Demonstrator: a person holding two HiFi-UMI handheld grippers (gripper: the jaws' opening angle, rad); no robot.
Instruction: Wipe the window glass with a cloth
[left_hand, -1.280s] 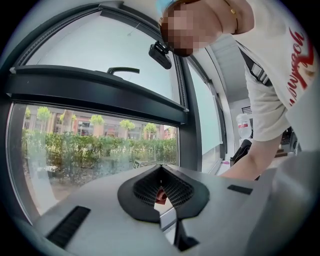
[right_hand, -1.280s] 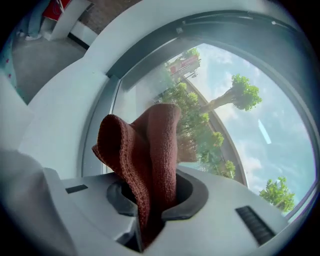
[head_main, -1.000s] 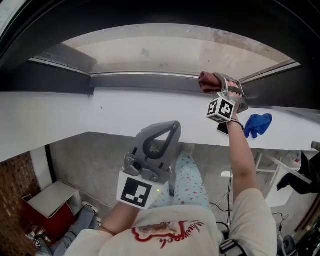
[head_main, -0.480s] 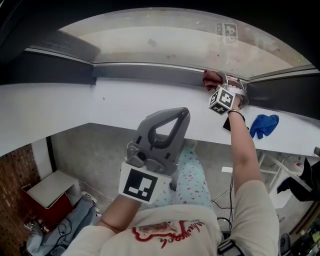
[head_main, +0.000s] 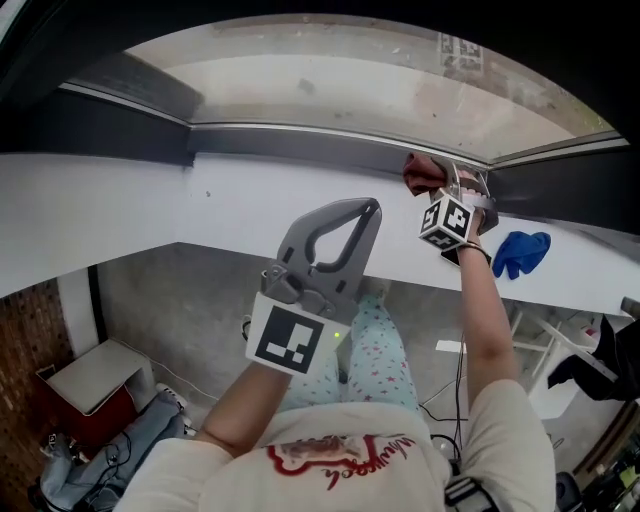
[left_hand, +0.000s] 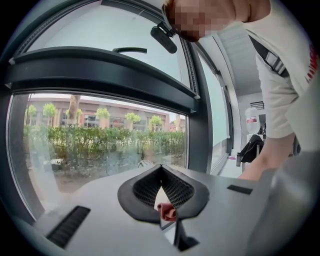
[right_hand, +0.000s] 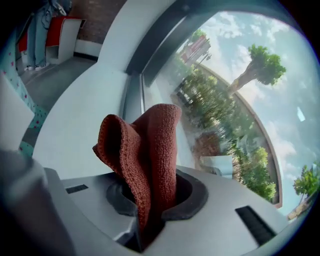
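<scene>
Rust-red cloth looks soft and floppy, best pinched by its bunched folds, as the right gripper does; left gripper jaws meet, empty.

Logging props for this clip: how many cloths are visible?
2: a red cloth clamped in the right gripper by the window; a blue cloth on the sill beside it. Others may be hidden.

Rust-red knitted-texture cloth; left tool matt grey, black pads; right tool grey, its marker cube black-and-white squares; crumpled blue rag; white window sill; trousers pale teal, red speckles.
</scene>
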